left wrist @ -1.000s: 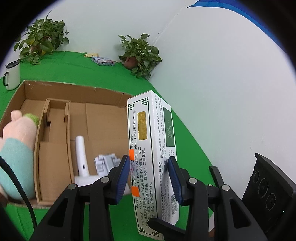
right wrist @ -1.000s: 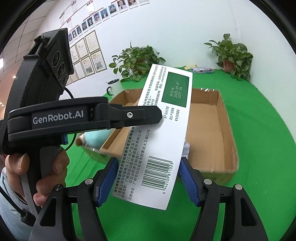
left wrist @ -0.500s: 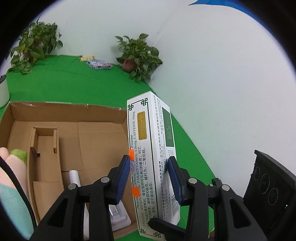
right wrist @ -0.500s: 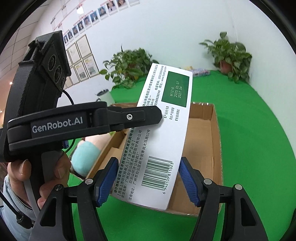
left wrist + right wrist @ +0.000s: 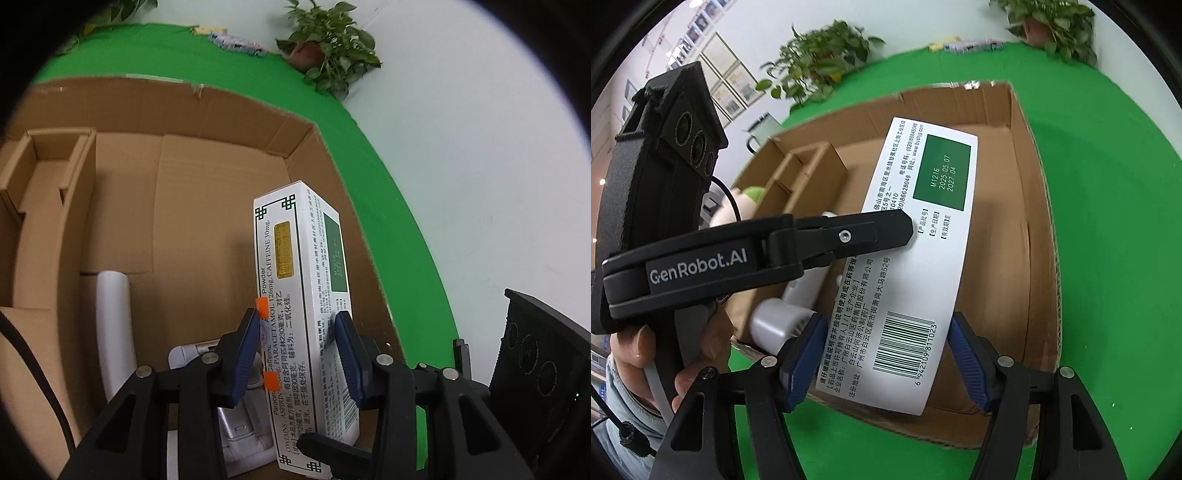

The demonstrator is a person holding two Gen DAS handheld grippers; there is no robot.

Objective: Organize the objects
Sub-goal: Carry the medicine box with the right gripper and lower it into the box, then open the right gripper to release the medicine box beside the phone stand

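Both grippers now sit lower over the open brown cardboard box [image 5: 192,184] on green cloth [image 5: 373,192]. Left view: left gripper [image 5: 297,350] clamps one white rectangular medicine carton [image 5: 295,295]; one potted plant [image 5: 328,55] far. Right view: right gripper [image 5: 886,354] grips the carton's edges; a hand [image 5: 639,354] holds the left handle.

Both cameras ride on the handheld grippers and look steeply down along their fingers, close above the cardboard box [image 5: 207,155]. The left one faces the box's far right corner; the right one looks from the box's near edge toward the wall of framed papers. Both views share the medicine carton [image 5: 923,258] and the corner plant [image 5: 328,48].
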